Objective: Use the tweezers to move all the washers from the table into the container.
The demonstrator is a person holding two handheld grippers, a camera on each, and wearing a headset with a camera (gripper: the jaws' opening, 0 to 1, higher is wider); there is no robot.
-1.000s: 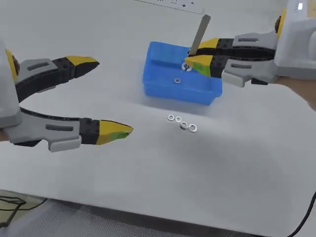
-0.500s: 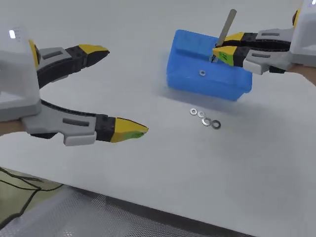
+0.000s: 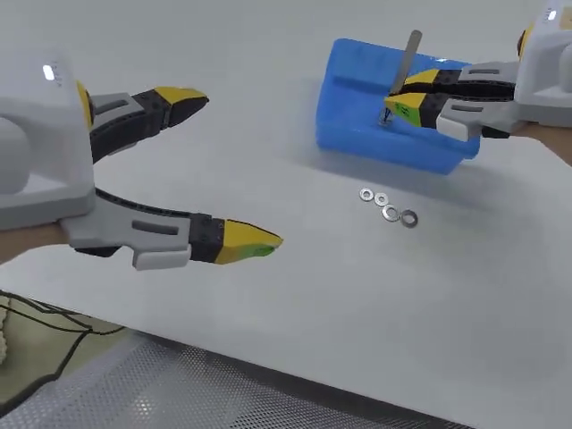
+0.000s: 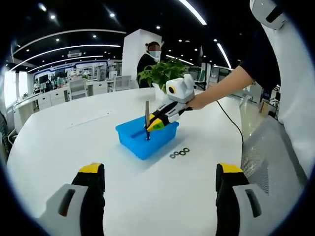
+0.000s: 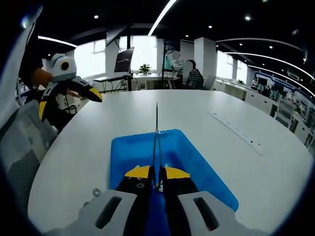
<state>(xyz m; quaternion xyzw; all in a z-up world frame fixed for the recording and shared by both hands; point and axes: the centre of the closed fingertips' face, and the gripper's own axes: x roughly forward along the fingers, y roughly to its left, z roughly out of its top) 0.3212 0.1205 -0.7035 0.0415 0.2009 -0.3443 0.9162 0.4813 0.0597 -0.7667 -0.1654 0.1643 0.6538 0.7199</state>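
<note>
The left tongs (image 3: 237, 168) hang spread wide over the white table (image 3: 304, 295), holding nothing. At their 3 o'clock, four washers (image 3: 389, 207) lie in a row on the table, just beside the blue container (image 3: 357, 143). The right tongs (image 3: 393, 96), at the washers' 12 o'clock, pinch the tweezers (image 3: 409, 54), whose tips point down into the container.

four washers (image 3: 391, 213) lying in one short row on the single white table (image 3: 295, 286). one blue container (image 3: 384, 152), one pair of tweezers (image 3: 409, 54). two grippers, counted as one left gripper (image 3: 237, 168) and one right gripper (image 3: 395, 100), plus one potted plant (image 4: 160, 73) in the left gripper view.
</note>
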